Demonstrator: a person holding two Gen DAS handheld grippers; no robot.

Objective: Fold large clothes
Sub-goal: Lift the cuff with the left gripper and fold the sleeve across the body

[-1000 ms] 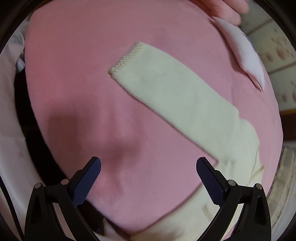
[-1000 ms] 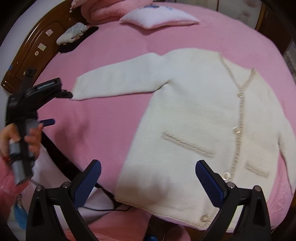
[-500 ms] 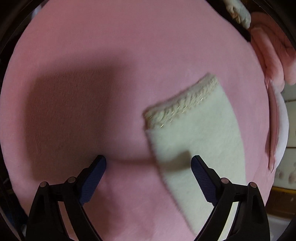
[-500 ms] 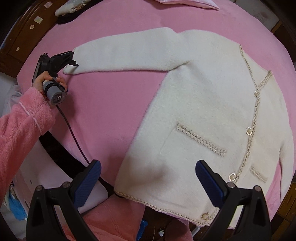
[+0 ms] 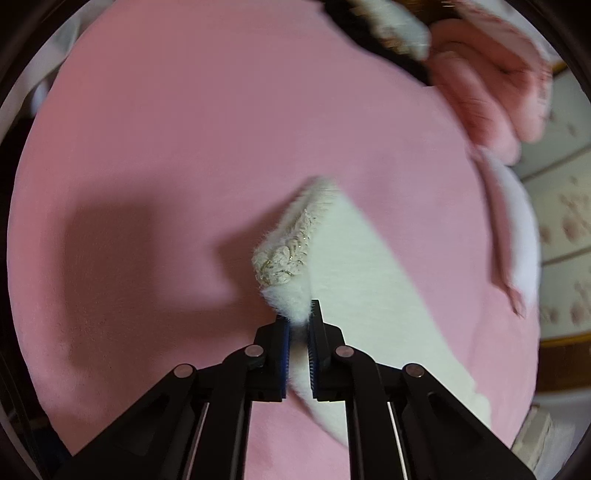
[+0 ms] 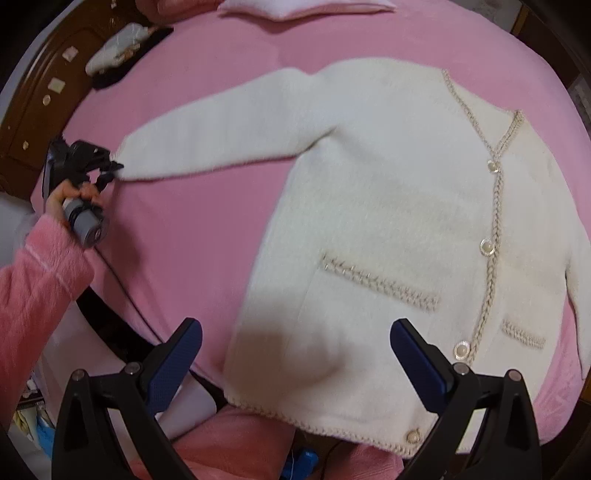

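Note:
A cream knit cardigan (image 6: 388,192) with braided trim and pearl buttons lies flat, front up, on a pink bedspread (image 6: 192,229). Its left sleeve (image 6: 221,144) stretches out to the left. My left gripper (image 5: 298,317) is at the end of that sleeve, jaws closing, and the pads pinch the fluffy fabric just behind the braided cuff (image 5: 284,258). The right wrist view shows this left gripper (image 6: 110,168) held by a hand in a pink sleeve. My right gripper (image 6: 295,347) hangs open above the cardigan's lower hem, with nothing between its fingers.
A white pillow (image 6: 303,5) and folded pink bedding (image 5: 491,92) lie at the head of the bed. Small clothes (image 6: 118,51) sit by the dark wooden headboard (image 6: 33,110). A black cable (image 6: 122,288) trails from the left gripper over the bed's near edge.
My left gripper came down onto the sleeve end and went from wide open to shut on it, lifting the cuff a little. The right gripper sank slightly and stayed open.

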